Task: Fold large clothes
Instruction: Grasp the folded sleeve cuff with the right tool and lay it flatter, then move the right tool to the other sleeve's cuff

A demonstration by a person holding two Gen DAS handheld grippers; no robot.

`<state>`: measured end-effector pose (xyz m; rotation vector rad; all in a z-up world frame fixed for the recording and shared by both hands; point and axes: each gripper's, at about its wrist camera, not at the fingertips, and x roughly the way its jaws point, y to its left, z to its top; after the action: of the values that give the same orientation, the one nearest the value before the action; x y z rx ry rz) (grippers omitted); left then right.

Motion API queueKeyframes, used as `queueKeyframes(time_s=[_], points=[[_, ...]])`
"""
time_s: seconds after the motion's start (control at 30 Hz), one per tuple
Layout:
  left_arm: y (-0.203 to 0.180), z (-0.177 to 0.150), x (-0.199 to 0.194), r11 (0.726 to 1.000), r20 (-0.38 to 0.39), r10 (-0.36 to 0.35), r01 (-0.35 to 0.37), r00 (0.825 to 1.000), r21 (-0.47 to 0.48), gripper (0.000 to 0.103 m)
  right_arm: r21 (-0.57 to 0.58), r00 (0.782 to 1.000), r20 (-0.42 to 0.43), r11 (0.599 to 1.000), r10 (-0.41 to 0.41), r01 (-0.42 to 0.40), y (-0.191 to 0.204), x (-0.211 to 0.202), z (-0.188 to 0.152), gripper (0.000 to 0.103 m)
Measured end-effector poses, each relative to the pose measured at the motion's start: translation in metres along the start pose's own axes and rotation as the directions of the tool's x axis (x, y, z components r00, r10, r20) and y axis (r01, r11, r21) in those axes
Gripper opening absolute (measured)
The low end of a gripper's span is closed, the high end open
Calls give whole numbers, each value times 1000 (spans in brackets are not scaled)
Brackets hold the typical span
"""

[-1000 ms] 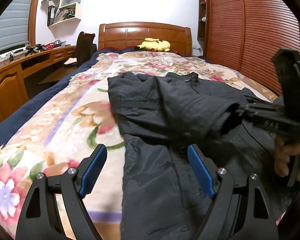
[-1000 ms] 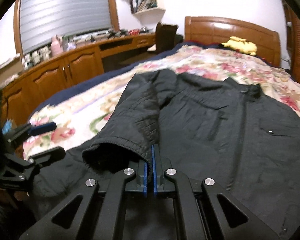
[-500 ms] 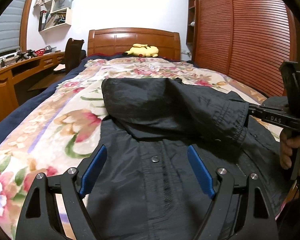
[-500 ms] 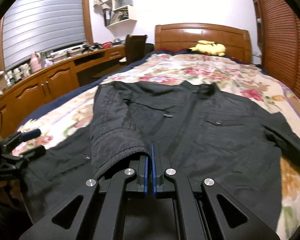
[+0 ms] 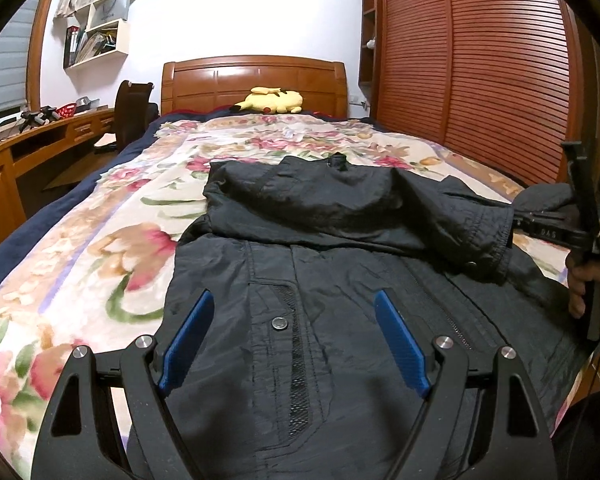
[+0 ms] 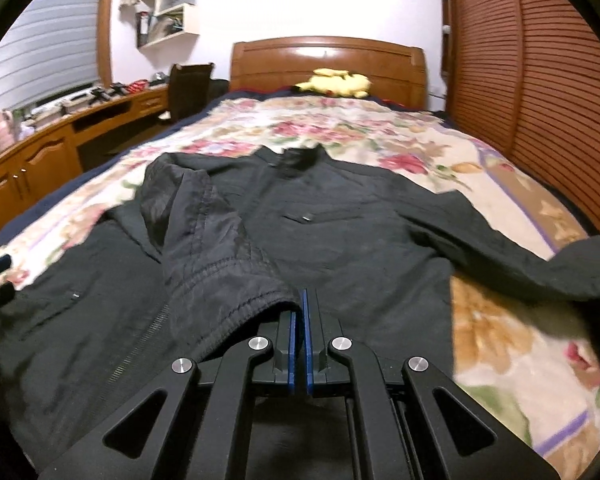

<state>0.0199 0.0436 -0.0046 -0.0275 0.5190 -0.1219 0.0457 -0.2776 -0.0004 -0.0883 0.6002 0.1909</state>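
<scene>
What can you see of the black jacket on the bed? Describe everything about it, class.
The black jacket looks like thin, crinkled nylon. It lies front up on the floral blanket, collar toward the headboard, with a zip, snap buttons and chest pockets. One sleeve is folded across the chest, its elastic cuff pinched in the shut right gripper. The other sleeve trails sideways. The open left gripper hovers over the hem.

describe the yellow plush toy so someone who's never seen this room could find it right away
Look to the wooden headboard at the far end of the bed. The plush toy lies right in front of it, past the black jacket; it is the only bright yellow thing on the bed.
</scene>
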Motion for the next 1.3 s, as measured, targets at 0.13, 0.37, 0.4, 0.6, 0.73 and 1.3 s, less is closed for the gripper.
queueKeyframes(time_s=[0.13,0.37,0.4,0.6,0.73,1.3], points=[[-4,0,3,1000,-5,-1,1,1000,12,83,-6,999,-33,1000,-30,29,14,2,0,3],[-6,0,4,1000,-12,3,-2,1000,23,83,27,997,30,997,-74,74,25,-28,7,51],[-6,0,5,1000,-13,2,-2,1000,22,83,42,996,56,997,-64,62,27,-33,8,58],[-10,1,9,1000,-21,-3,4,1000,21,83,35,993,119,999,-10,6,54,-40,17,65],[-17,0,12,999,-25,-3,4,1000,34,83,-38,992,105,997,73,-70,85,-31,20,65],[-29,-2,14,998,-33,-12,15,999,67,83,-187,986,-155,977,69,-98,131,53,36,45]])
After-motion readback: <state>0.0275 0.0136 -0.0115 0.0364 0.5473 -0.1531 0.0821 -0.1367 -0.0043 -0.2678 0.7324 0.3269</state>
